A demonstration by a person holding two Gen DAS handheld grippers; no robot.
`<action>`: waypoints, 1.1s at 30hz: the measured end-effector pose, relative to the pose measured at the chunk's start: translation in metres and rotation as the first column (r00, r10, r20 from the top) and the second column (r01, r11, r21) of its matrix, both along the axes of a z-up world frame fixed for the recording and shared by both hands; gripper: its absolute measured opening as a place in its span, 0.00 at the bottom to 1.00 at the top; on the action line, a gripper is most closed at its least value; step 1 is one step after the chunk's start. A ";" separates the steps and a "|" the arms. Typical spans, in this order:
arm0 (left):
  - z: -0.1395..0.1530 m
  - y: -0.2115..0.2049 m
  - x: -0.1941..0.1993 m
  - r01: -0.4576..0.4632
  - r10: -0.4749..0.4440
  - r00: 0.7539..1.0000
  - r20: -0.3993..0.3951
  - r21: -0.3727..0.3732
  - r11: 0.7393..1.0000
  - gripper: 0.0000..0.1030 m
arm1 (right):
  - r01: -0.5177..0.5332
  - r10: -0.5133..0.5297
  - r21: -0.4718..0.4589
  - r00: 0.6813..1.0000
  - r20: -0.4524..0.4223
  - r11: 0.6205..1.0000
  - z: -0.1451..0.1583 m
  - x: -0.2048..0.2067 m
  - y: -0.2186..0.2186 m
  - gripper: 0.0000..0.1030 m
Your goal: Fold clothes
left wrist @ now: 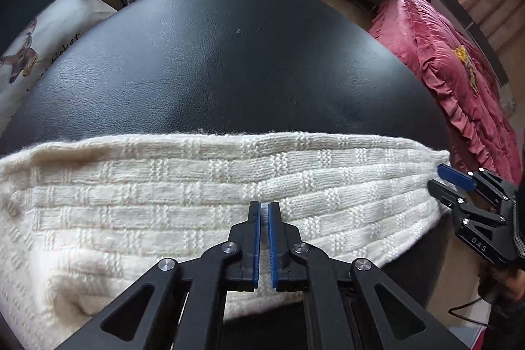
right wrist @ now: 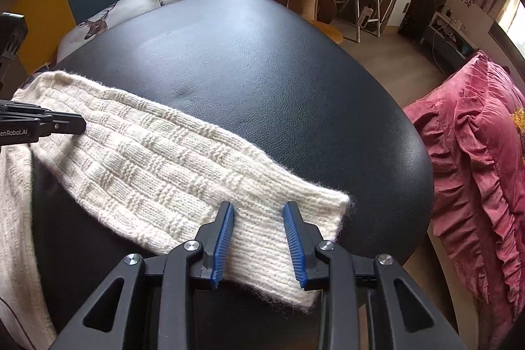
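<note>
A cream knitted garment (left wrist: 197, 186) is spread along the near edge of the black bench (left wrist: 229, 61). A pinch of knit is clamped in the nearly closed jaws of the left gripper (left wrist: 264, 209). The right gripper (right wrist: 258, 209) is held with jaws wide apart over the garment's end near the bench's right edge, nothing gripped.

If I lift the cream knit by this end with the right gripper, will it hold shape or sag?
Likely sag: the cream knit already drapes limply over the black tabletop's near edge. Its thick, loose ribbing suggests stretch under its own weight. The right gripper is open astride the end, while the left gripper looks shut on a fold, so two-point support should help.
</note>
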State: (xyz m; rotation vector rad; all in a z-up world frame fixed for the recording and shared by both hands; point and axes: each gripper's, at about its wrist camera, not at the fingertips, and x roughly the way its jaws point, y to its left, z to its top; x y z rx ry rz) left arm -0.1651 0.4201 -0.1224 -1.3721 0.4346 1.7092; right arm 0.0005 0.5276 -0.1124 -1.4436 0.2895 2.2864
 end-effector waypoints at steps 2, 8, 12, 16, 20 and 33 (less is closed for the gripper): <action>-0.002 0.002 -0.004 -0.026 0.026 1.000 0.006 0.019 0.999 0.05 | 0.020 -0.020 -0.001 1.000 -0.007 1.000 -0.001 -0.005 0.008 0.31; 0.005 0.000 -0.010 -0.070 0.069 0.997 0.025 0.058 0.996 0.06 | 0.033 -0.033 0.060 0.999 -0.006 0.998 -0.002 -0.014 0.013 0.32; 0.040 -0.042 -0.021 -0.128 0.122 0.992 0.040 0.193 0.973 0.06 | 0.023 -0.020 0.106 0.999 -0.024 0.994 0.008 -0.019 0.007 0.33; 0.072 -0.113 -0.038 -0.222 0.222 0.974 0.036 0.302 0.927 0.06 | -0.089 0.083 -0.020 0.978 -0.192 0.996 0.038 -0.034 -0.022 0.33; 0.069 -0.184 -0.042 -0.296 0.307 0.952 0.012 0.299 0.907 0.06 | -0.242 0.193 -0.173 0.946 -0.259 0.955 0.045 -0.073 -0.075 0.33; -0.006 -0.217 0.014 -0.284 0.276 0.959 0.067 0.199 0.938 0.06 | -0.185 0.161 -0.192 0.978 -0.133 0.964 0.002 -0.145 -0.103 0.36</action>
